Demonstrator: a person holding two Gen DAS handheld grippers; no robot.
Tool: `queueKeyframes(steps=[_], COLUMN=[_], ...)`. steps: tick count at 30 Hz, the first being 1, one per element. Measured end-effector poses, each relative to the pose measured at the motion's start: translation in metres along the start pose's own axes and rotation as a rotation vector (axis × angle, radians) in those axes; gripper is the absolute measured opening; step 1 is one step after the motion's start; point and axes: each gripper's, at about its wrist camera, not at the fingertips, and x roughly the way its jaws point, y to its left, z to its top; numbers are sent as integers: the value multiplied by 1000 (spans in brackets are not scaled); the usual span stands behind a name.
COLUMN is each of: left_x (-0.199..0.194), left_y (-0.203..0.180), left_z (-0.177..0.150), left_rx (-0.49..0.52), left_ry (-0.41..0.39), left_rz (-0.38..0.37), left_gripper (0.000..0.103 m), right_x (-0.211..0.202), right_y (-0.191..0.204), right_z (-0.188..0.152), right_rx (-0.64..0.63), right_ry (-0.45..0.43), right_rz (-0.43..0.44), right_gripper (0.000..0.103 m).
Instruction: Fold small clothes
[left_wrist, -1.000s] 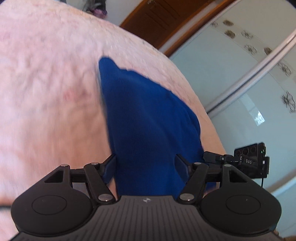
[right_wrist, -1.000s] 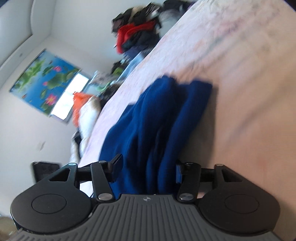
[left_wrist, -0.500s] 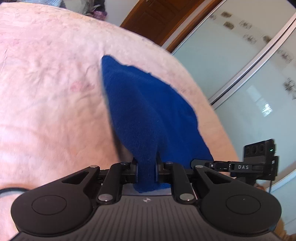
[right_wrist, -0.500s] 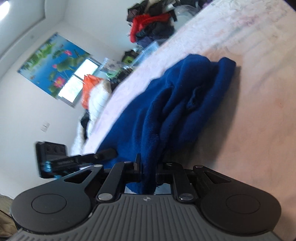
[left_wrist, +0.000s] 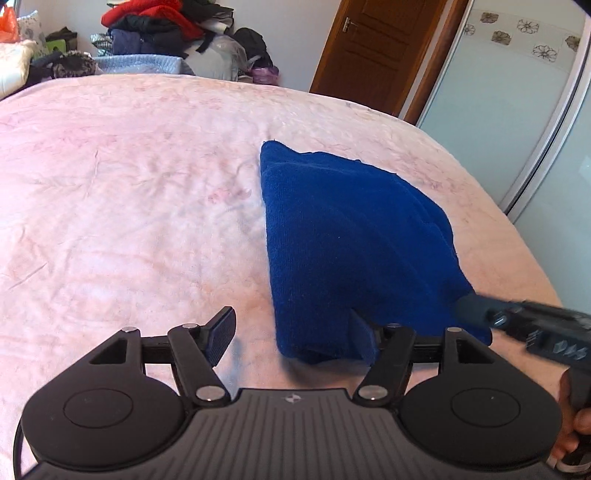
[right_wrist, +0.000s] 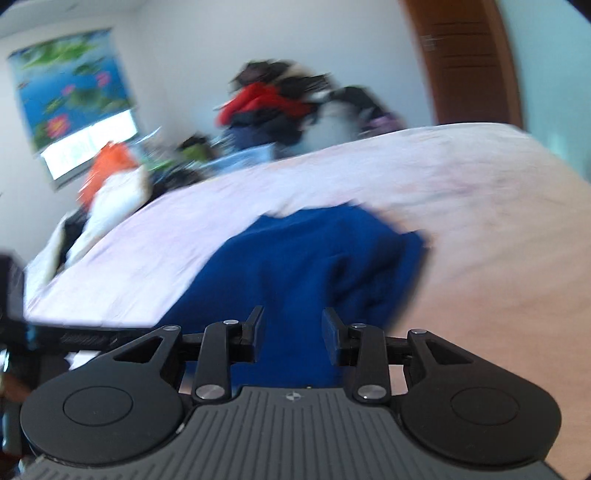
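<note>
Here, in the left wrist view, the pile of clothes (left_wrist: 147, 26) sits at the upper left of the frame, past the far edge of the bed (left_wrist: 129, 192), whose pink cover fills the left and centre. At the bottom centre the left hand-held gripper (left_wrist: 291, 336) has its jaws spread wide. Its left finger (left_wrist: 221, 328) is over bare bed cover, and its right finger (left_wrist: 362, 339) touches the near corner of the blue garment (left_wrist: 351, 236), which is not pinched. The garment lies folded on the bed right of centre, tapering to a point toward the frame's upper middle. At the lower right edge the right hand-held gripper (left_wrist: 476, 308) reaches in, its tip against the garment's right corner. A wooden door (left_wrist: 369, 48) stands at the upper right, with a glass sliding panel (left_wrist: 517, 110) beside it.

In the right wrist view, which is blurred, a flower-print blind (right_wrist: 74, 88) hangs at the upper left and the pile of clothes (right_wrist: 269, 107) sits at upper centre. The blue garment (right_wrist: 314, 266) spreads across the middle of the bed (right_wrist: 498, 221). At the bottom centre the right hand-held gripper (right_wrist: 293, 332) has its jaws parted, with blue cloth running between them but not clamped. The door (right_wrist: 469, 62) is at the upper right.
</note>
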Motion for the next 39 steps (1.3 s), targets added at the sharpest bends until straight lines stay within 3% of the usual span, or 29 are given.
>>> queueKeyframes(steps=[2, 4, 5, 7, 10, 13, 16, 18, 21, 26, 30, 39], left_x=[2, 4, 4, 5, 5, 2, 1, -2, -3, -7, -12, -18], left_y=[-3, -3, -3, -5, -11, -16, -19, -20, -24, -27, -32, -33], left_z=[-4, -8, -10, -14, -18, -22, -24, -25, -28, -33, -38, -46], left_rx=[29, 15, 10, 13, 24, 35, 44, 40, 59, 66, 74, 91], left_ry=[15, 37, 45, 50, 44, 44, 42, 40, 35, 43, 32, 40], left_rz=[33, 28, 19, 28, 42, 54, 77, 88, 126, 130, 164, 203], left_gripper=[68, 68, 68, 68, 68, 70, 76, 76, 76, 82, 82, 82], right_x=[18, 31, 32, 21, 16, 25, 16, 12, 6, -1, -4, -1], right_y=[3, 0, -1, 1, 17, 20, 27, 29, 34, 40, 47, 64], right_z=[-7, -13, -16, -18, -23, -33, -35, -33, -31, -33, -36, -51], right_rx=[-6, 1, 19, 77, 39, -4, -5, -5, -7, -3, -6, -15], right_ry=[68, 108, 107, 77, 63, 82, 44, 31, 14, 21, 42, 134], right_rz=[-4, -71, -101, -56, -68, -139, -164, -181, -206, -230, -260, -294], right_gripper=[34, 32, 32, 37, 52, 48, 53, 68, 81, 97, 102, 102])
